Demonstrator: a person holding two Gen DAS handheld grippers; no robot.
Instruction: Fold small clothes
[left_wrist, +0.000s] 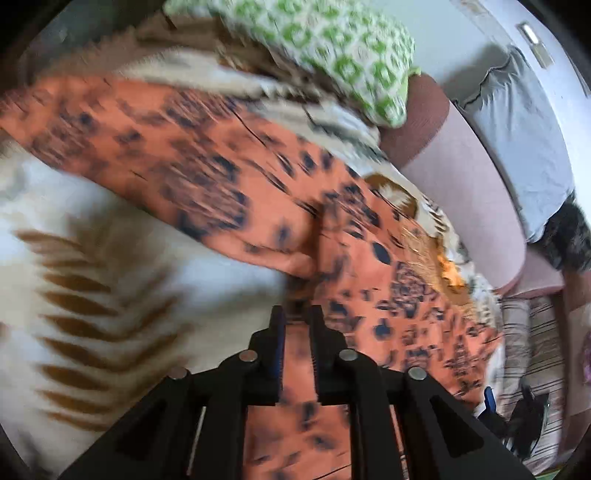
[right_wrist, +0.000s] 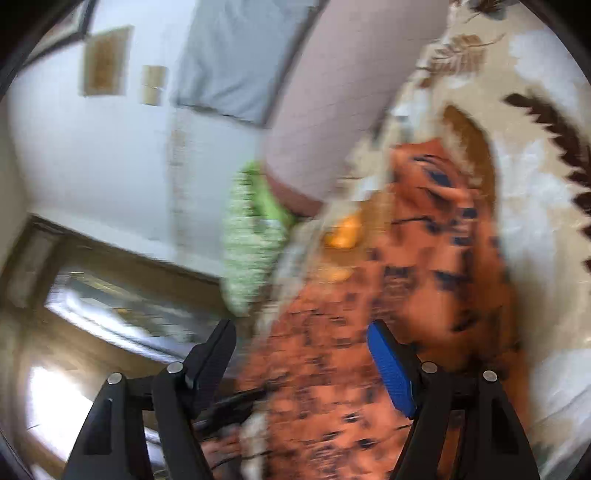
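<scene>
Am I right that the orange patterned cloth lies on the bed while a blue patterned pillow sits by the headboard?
Not quite: the pillow is green patterned, not blue, as the left wrist view shows. The orange cloth does lie on the bed, and the pillow does sit by the headboard.

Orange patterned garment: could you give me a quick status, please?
Left gripper nearly closed over orange garment; grip unclear. Right gripper open above it. Nothing obstructing.

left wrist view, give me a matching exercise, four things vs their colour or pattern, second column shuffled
Things:
1. garment
2. pillow
3. blanket
4. sofa arm

Looks:
A. pale with brown leaf print
B. plain dusty pink
C. orange with dark blotches
D. white with green shapes

Pairs: 1-C, 2-D, 3-A, 4-B
</scene>
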